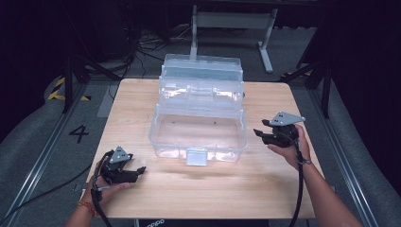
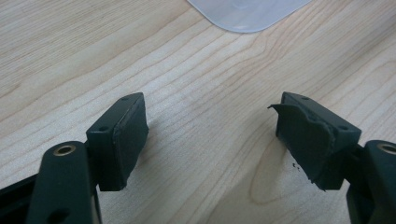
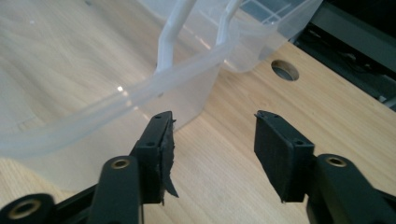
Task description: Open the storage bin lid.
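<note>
Clear box (image 1: 198, 127) open mid-table; right gripper (image 1: 261, 134) just beside its right wall, jaws apart, empty; left gripper (image 1: 140, 171) near-left, jaws apart, empty.

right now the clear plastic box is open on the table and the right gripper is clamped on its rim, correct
Not quite. The clear plastic box is open on the table, but the right gripper is not clamped on its rim: the right gripper view shows its jaws apart beside the box corner, with nothing between them.
</note>
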A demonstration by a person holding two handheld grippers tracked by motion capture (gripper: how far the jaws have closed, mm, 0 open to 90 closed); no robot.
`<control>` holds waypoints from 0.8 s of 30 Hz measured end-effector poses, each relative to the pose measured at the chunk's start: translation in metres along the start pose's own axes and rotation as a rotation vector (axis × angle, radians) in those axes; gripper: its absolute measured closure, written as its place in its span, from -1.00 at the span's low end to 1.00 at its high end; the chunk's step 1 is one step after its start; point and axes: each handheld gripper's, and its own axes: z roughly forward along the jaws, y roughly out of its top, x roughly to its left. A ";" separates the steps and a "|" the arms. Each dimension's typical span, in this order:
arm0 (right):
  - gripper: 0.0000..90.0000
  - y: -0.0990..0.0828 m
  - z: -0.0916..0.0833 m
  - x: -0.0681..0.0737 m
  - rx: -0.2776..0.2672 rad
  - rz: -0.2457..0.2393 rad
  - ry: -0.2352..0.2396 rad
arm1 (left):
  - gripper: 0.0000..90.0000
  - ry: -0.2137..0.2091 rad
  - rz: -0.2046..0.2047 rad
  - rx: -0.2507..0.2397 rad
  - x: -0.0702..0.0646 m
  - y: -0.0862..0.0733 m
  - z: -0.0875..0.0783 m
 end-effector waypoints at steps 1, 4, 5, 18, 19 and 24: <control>-0.02 -0.005 -0.001 0.001 0.012 0.001 -0.003 | -0.43 0.000 -0.001 0.001 0.000 0.000 0.000; -0.06 -0.011 -0.002 0.002 0.016 0.001 -0.007 | -0.43 -0.001 -0.002 0.000 0.000 0.000 0.000; -0.08 -0.015 -0.003 0.003 0.014 0.000 -0.006 | -0.43 0.000 0.001 0.000 0.000 0.000 0.000; -0.25 -0.047 -0.006 0.008 0.088 0.027 -0.036 | -0.44 -0.001 -0.003 0.000 0.000 0.000 0.000; -0.27 -0.049 -0.006 0.008 0.097 0.032 -0.031 | -0.44 0.001 0.000 -0.001 0.000 0.000 0.000; -0.29 -0.062 -0.009 0.011 0.104 0.045 -0.034 | -0.44 -0.003 -0.008 0.002 0.000 0.000 0.000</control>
